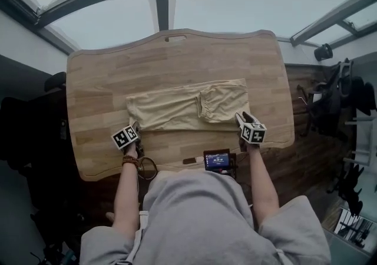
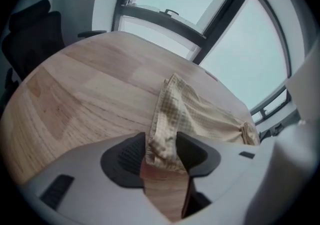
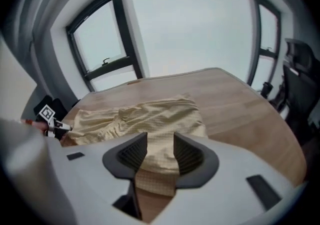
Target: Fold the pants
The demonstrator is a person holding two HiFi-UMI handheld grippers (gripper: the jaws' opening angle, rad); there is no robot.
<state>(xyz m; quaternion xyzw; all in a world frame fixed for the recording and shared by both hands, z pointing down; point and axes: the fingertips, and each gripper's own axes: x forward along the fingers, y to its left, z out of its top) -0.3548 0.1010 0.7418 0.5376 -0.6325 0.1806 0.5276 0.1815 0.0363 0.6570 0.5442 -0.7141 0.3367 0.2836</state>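
Mid-fold: pale yellow checked fabric pants lie at the light wooden desk's middle, near-left corner clamped by the left gripper, near-right hem between the right gripper's parted jaws, which likely must close before lifting.

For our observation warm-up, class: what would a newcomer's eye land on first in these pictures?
Pale yellow pants lie spread across the middle of the wooden table. The left gripper pinches their near left corner; the right gripper, jaws apart, straddles their near right edge.
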